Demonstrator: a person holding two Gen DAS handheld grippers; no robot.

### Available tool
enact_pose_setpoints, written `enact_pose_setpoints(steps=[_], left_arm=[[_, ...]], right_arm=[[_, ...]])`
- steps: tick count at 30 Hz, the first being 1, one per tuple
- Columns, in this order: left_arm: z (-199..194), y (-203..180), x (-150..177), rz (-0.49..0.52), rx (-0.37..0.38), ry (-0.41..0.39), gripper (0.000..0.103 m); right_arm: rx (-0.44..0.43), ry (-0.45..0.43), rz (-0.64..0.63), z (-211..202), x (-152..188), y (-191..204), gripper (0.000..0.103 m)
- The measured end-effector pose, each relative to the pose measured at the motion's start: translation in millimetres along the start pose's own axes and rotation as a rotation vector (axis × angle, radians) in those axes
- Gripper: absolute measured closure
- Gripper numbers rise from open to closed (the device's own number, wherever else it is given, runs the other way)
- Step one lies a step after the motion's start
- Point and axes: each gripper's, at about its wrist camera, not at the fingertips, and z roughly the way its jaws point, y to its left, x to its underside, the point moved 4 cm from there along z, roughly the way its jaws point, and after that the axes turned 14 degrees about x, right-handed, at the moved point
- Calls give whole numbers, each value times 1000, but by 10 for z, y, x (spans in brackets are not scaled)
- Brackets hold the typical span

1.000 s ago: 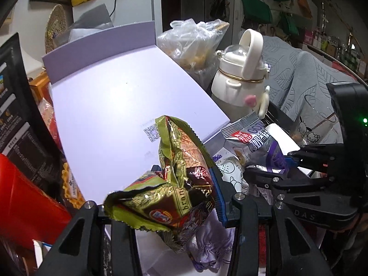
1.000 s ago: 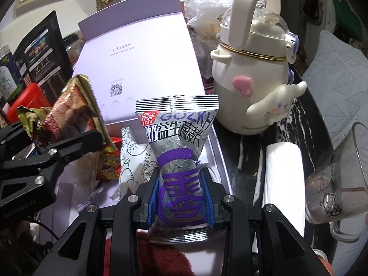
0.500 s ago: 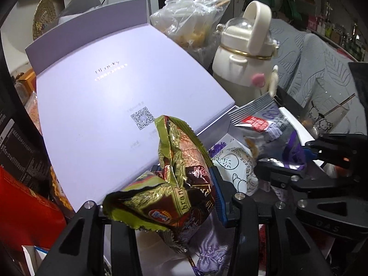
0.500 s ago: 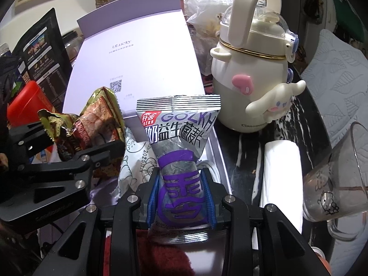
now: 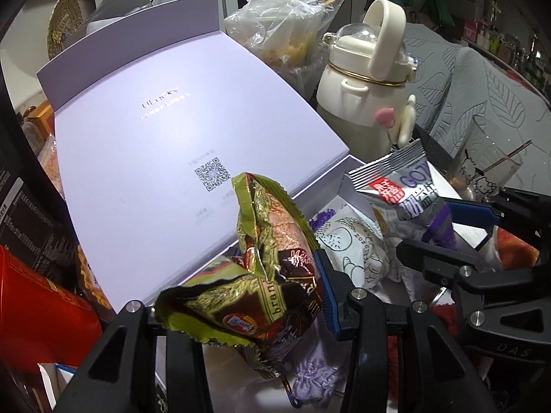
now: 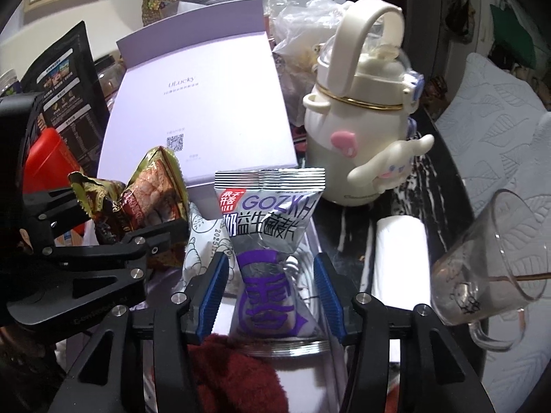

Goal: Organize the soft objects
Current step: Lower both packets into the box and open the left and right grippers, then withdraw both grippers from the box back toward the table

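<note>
A cluttered dark tabletop (image 6: 406, 186) holds a pale lilac box whose raised lid (image 5: 165, 158) fills the middle of both views, with a cream cartoon water bottle (image 6: 358, 137) to its right and a clear plastic bag of food (image 5: 292, 24) behind. The left wrist view shows the left gripper (image 5: 241, 309) pinching a crumpled green-and-brown snack packet (image 5: 261, 275) above the open box, one blue pad pressed against the wrapper's right side; the other pad is hidden behind the foil. Under it lies a lilac drawstring pouch (image 5: 313, 375), which the right wrist view does not show. That view instead looks straight down the right gripper (image 6: 270, 289), whose jaws are opening: the silver-and-purple snack packet (image 6: 272, 241) stands between the blue pads with a clear gap on each side, its lower end in the box over a dark red fuzzy cloth (image 6: 237, 371). A white packet with line drawings (image 6: 203, 244) sits just left of it. Only the right wrist view takes in the white roll (image 6: 401, 258) and most of the glass mug (image 6: 489, 265) tilted at the right.
</note>
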Motion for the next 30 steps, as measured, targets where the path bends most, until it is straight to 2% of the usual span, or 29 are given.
enact_pose_setpoints(steps=[5,6,9,10,11,21,30], left_arm=[[-52,-44,-31,3,-7,-7,60],[-63,-65,-35,15,-16,-10,56],[-106,-128,-58,26,-34,-18,22],[-123,-141,-65,28,-38,-24,19],[-156,-139,-74,29,-58,-33,19],[-383,-101,-33,-2,-82,-70,17],[-778,-31,61,-36,-82,-137,17]], right_arm=[[20,-8,-5,-90,48,-45,49],[24,-8,-6,-103,52,-44,49],[37,-11,1,-152,54,-61,48],[41,-11,7,-165,57,-72,46],[42,-12,10,-173,58,-74,45],[35,1,27,-148,119,-120,45],[39,-72,19,-388,47,-52,45]])
